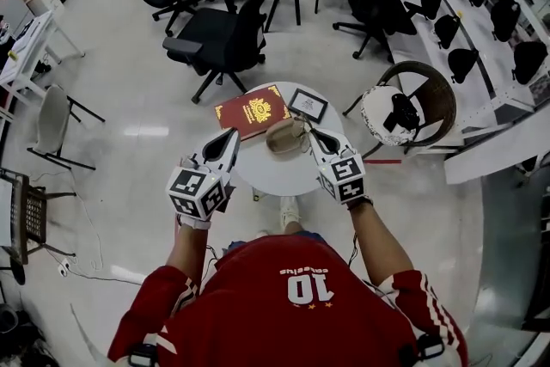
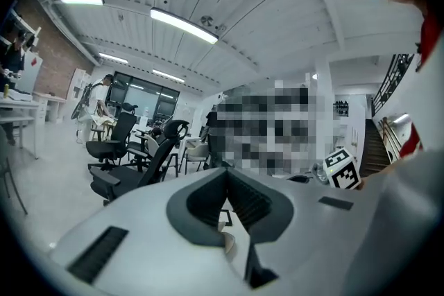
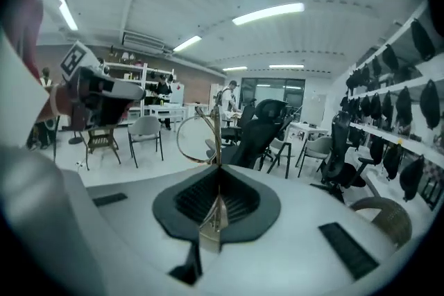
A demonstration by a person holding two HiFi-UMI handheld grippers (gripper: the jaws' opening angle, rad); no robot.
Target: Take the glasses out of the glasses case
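Gold wire-rimmed glasses (image 3: 195,138) are being pinched by the frame between the fingers of the right gripper (image 3: 219,173), just beside the tan glasses case (image 1: 287,137) on the round white counter (image 1: 266,174). The left gripper (image 2: 227,177) is hovering empty, fingers together. Judgement: extraction is finishing; the next move calls for lifting clear without bending the frame.

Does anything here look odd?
Only the glasses: the right gripper pinches them by a thin metal part, so a lens sticks up beyond the jaws. The case, red book and picture frame lie tidily.
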